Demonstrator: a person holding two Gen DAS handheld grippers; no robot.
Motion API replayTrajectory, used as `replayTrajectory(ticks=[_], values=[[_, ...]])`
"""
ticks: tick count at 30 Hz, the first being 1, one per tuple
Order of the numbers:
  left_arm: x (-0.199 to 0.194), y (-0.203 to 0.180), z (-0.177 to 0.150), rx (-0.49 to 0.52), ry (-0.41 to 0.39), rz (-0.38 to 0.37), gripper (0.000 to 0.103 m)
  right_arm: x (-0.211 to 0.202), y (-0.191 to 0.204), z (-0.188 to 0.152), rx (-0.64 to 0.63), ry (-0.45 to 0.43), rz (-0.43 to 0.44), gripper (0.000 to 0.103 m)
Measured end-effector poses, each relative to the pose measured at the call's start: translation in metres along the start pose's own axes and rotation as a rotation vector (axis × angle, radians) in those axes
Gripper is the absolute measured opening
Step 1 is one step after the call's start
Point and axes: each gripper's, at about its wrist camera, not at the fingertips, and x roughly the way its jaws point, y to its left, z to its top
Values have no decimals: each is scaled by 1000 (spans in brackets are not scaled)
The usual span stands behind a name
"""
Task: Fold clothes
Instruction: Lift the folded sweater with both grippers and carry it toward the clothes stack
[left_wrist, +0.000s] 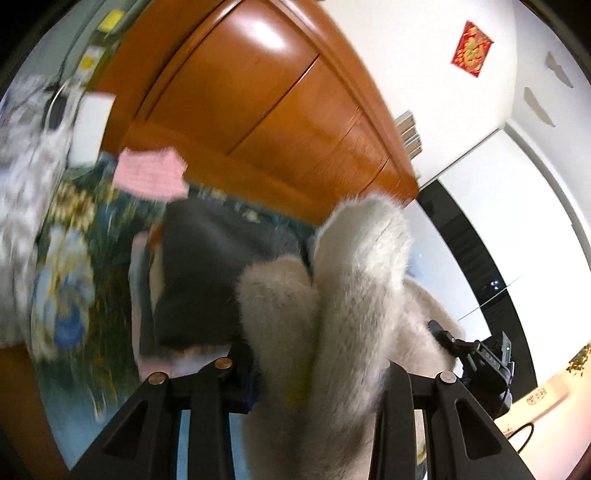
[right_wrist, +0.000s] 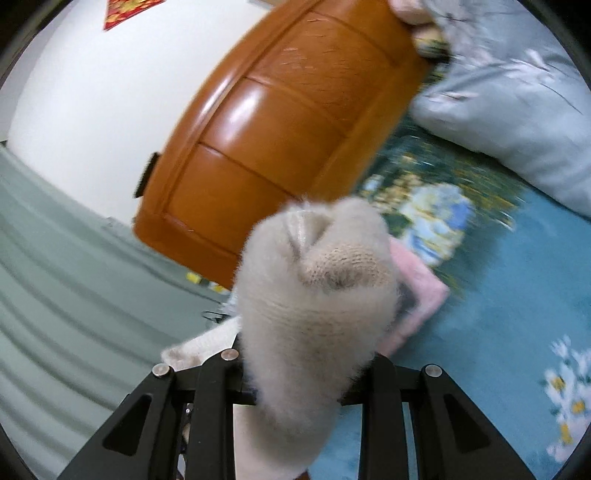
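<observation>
A fluffy cream sweater (left_wrist: 343, 295) is bunched between the fingers of my left gripper (left_wrist: 317, 384), which is shut on it and holds it lifted above the bed. The same cream sweater (right_wrist: 317, 291) is also clamped in my right gripper (right_wrist: 306, 384), which is shut on a folded wad of it. The fabric hides the fingertips of both grippers. In the left wrist view the other gripper's black body (left_wrist: 487, 362) shows just behind the sweater at right.
A stack of folded clothes, dark grey on top (left_wrist: 207, 273), lies on the teal floral bedspread (left_wrist: 74, 295). A folded pink garment (left_wrist: 151, 173) lies by the orange wooden headboard (left_wrist: 280, 110). A pink folded garment (right_wrist: 417, 299) and a grey quilt (right_wrist: 517, 103) show in the right wrist view.
</observation>
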Motion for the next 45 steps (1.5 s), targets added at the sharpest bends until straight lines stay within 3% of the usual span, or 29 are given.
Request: replayTrajectory(ticks=[5,11,16,20,23,24,27,29,32,35,38,41,43,44,45], values=[[5,-8,42,30,2,-24,38,28,41,33,-62,-15,21,28],[-9,-22,80,120,-76,-111,37,16,76,59,-127,-99,104,28],[29,41,85,17,-5,-30,38,43,95,74,-188,-138,148,28],[65,100,85,-86,71,51,38,98,56,65,-122,-85,103,28],[92,145,85,-163,127,111,40,147,-1,48,-89,20,-54,28],[98,158,83,-192,143,112,44,160,-23,42,-50,54,-118,28],[100,178,71,-270,148,7,55,166,-82,27,129,67,-65,30],[101,172,71,-237,150,27,57,164,-97,24,192,63,-4,31],[96,162,78,-200,158,71,61,161,-97,25,183,79,-17,33],[75,156,89,-202,142,147,68,157,-90,31,141,118,-51,44],[56,143,94,-111,113,241,71,147,-83,35,57,142,-126,63],[44,121,98,36,73,335,72,130,-77,40,-43,96,-233,64],[28,97,104,127,-10,422,73,121,-69,47,-105,61,-308,64],[23,85,106,163,-39,440,73,118,-56,51,-162,39,-366,64],[24,76,106,190,-35,407,73,119,-46,54,-207,26,-398,64]])
